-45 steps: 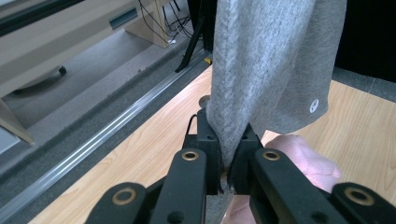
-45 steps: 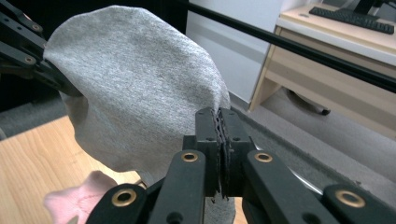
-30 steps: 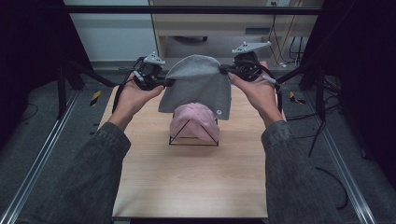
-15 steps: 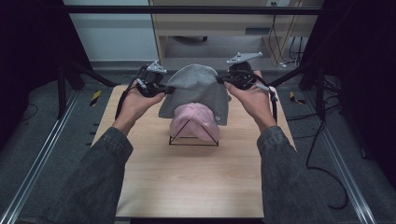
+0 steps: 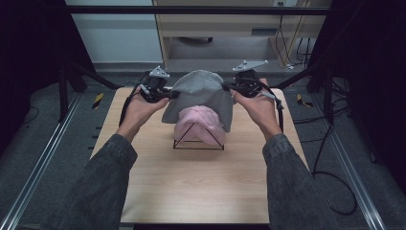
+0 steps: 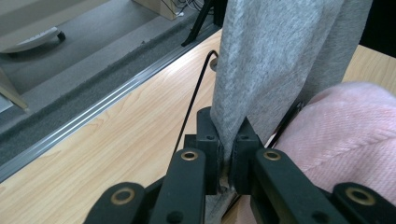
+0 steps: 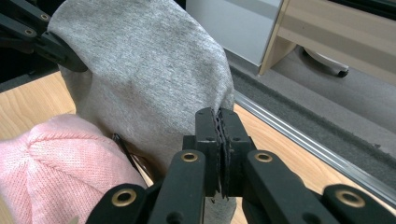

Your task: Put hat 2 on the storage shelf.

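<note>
From the high view, the left claw (image 5: 168, 94) and right claw (image 5: 228, 87) are stretching a grey beanie (image 5: 201, 93) between them, above a pink beanie (image 5: 198, 125) on a wire stand (image 5: 198, 142) on the worktop (image 5: 191, 182). In the left gripper view, the left claw (image 6: 227, 154) is pinching the grey beanie's (image 6: 275, 60) hem, with the pink beanie (image 6: 345, 135) just right of it. In the right gripper view, the right claw (image 7: 220, 144) is clamping the grey beanie (image 7: 149, 79), with the pink beanie (image 7: 56, 163) lower left. No lettering is reading clearly.

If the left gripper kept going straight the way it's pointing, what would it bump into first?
The left gripper is shut on the grey beanie's edge, so that cloth comes first. Past it, probably the black wire stand or the pink beanie beside it; depth is hard to judge.
</note>
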The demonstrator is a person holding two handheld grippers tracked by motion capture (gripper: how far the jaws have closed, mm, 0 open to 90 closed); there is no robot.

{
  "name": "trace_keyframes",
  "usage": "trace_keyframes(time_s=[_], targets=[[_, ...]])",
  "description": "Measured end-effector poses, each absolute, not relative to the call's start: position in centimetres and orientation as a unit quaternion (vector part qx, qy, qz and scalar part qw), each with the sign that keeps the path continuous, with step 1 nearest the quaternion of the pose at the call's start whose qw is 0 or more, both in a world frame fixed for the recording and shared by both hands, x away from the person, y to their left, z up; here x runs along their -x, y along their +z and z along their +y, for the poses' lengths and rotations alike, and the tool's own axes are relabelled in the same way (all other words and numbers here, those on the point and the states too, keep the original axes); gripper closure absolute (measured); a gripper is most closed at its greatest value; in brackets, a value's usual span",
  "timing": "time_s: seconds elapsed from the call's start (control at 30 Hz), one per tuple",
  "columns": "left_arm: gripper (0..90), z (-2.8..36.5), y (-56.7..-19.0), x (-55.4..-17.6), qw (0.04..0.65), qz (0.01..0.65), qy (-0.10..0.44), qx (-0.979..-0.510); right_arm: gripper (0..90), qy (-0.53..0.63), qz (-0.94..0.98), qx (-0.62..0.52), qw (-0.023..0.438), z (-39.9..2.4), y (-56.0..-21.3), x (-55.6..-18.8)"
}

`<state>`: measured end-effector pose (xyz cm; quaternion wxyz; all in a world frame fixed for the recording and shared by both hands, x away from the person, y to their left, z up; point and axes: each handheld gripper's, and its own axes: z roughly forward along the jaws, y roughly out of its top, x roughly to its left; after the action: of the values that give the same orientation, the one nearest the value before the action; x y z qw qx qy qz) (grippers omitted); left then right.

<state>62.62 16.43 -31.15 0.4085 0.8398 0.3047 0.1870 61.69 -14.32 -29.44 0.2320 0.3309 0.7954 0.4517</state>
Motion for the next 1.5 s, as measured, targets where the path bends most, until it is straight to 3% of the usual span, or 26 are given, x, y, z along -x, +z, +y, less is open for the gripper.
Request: trace_keyframes(time_s=[0.93, 1.5], targets=[[85.2, 16.8, -34.7, -63.1, 0.402, 0.318, 0.174, -0.841, 88.1, 0.435, 0.805, -0.343, 0.210, -13.8, -33.4, -62.2], [85.2, 17.4, -35.6, -62.7, 0.407, 0.327, 0.174, -0.835, 88.1, 0.435, 0.808, -0.338, 0.209, -13.2, -33.7, -61.8]])
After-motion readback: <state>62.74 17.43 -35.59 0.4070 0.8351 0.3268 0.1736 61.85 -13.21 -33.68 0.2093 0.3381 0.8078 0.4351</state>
